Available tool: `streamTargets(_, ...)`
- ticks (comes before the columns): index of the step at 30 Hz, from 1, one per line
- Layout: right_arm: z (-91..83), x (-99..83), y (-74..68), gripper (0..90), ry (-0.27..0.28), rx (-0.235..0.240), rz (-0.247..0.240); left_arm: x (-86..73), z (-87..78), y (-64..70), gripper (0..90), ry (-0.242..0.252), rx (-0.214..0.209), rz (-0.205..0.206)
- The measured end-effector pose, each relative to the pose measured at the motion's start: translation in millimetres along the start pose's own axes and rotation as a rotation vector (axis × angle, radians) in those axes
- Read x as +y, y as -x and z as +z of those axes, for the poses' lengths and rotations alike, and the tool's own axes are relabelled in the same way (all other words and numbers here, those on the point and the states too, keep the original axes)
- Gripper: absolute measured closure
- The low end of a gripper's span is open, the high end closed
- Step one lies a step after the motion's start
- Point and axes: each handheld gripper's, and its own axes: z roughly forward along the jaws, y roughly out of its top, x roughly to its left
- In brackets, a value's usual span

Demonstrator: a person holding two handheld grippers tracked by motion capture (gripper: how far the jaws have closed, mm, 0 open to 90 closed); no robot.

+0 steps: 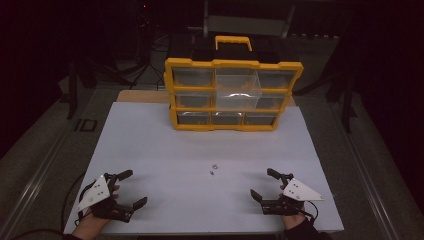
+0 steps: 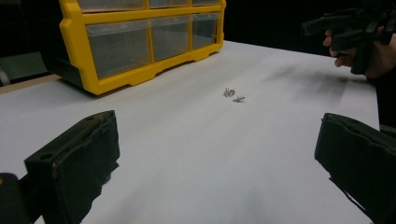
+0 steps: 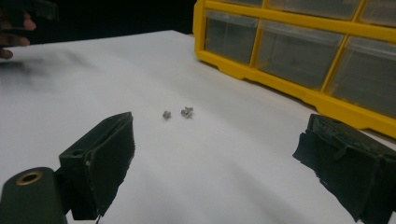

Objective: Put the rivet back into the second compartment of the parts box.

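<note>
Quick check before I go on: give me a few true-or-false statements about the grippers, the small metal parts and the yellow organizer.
1. Both grippers, the left gripper and the right gripper, stand open. True.
2. The right gripper holds a screw. False: its jaws are empty.
3. Two small metal parts lie loose on the white table between the grippers and the yellow organizer. True.
4. The organizer lies flat on its back. False: it stands upright, drawers facing the person.
5. The metal parts touch the organizer. False: they lie apart from it.

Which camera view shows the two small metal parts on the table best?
The right gripper view: the small metal parts lie close ahead between its jaws. In the left gripper view they sit farther off. In the high view they are two tiny specks.
</note>
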Motion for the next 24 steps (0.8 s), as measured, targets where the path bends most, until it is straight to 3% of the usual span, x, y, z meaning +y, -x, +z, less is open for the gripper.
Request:
streamTargets(13,-1.4,1.4,-1.2,9.5,-0.003,-0.009,-0.004,4.6,2.9,2.7,0.0,0.012,-0.041,-0.001)
streamTargets(18,-2.8,3.6,-2.5,9.5,0.009,-0.012,-0.014,19.2,3.5,3.6,0.0,0.04,-0.05,0.005)
streamTargets(24,-3.2,4.8,-3.7,9.5,0.01,-0.012,-0.012,45.4,8.1,-1.7,0.0,0.074,-0.103,-0.027)
